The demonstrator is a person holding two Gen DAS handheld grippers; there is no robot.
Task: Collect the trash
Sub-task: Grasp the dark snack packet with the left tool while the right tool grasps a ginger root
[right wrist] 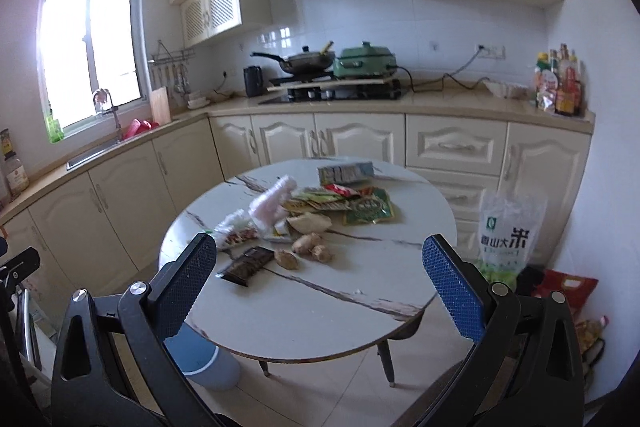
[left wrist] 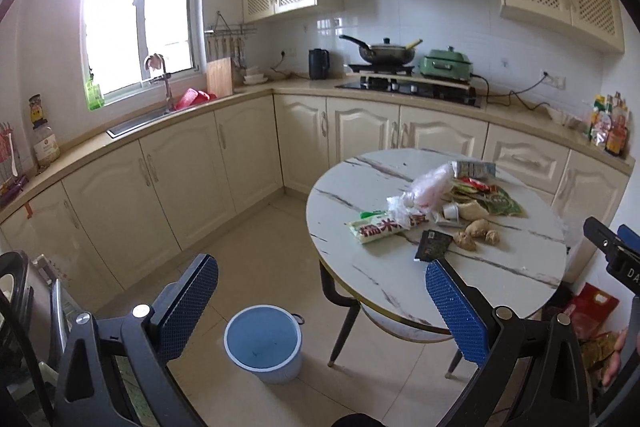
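Both grippers, left gripper (left wrist: 322, 301) and right gripper (right wrist: 319, 277), gape wide and hold nothing. The dark wrapper (right wrist: 249, 265) lies on the bench (right wrist: 320, 311) straight ahead of the right one, long axis slanting left-near; bin (left wrist: 263, 343) probably empty.

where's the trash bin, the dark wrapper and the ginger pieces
trash bin (left wrist: 262, 343): left wrist view, on its blue liner.
dark wrapper (right wrist: 248, 265): right wrist view, middle of the packet.
ginger pieces (right wrist: 306, 243): right wrist view, on the middle piece.
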